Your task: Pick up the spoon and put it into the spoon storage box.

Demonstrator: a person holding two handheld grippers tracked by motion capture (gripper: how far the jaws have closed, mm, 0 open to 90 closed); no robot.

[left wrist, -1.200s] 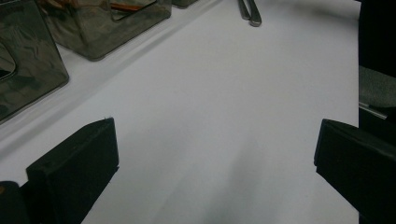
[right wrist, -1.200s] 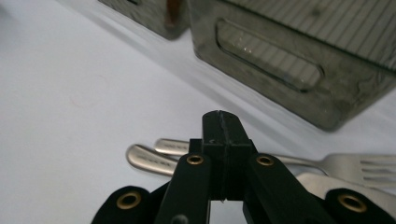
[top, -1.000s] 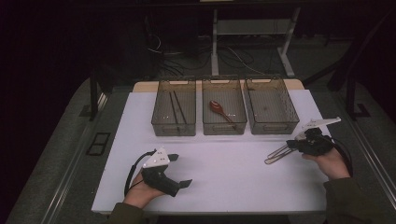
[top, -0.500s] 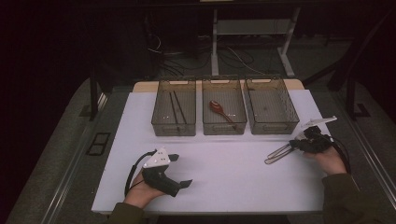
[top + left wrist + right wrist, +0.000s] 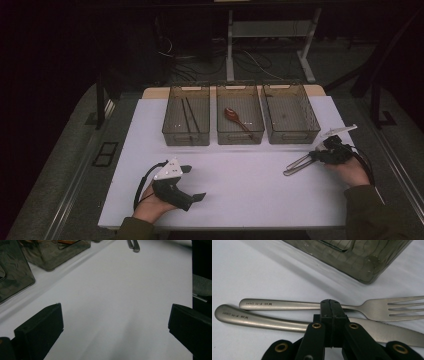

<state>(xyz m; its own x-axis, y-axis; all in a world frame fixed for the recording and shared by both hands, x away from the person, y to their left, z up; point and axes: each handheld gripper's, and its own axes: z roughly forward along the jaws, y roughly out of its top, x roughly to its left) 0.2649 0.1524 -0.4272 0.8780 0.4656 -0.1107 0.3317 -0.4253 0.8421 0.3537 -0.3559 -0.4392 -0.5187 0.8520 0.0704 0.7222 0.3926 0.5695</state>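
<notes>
1. High view: my right gripper (image 5: 316, 155) sits at the fork (image 5: 300, 163) and knife (image 5: 296, 169), right of the bins; handles run toward my left.
2. Left gripper view: left gripper (image 5: 115, 322) spread (idle, farther).
3. Right gripper view: jaws pressed together over both handles, pinching nothing I can make out.

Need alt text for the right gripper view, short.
The right tool, jaws shut together, sits over a steel fork and knife lying side by side on the white table. A smoky translucent bin stands behind them.
</notes>
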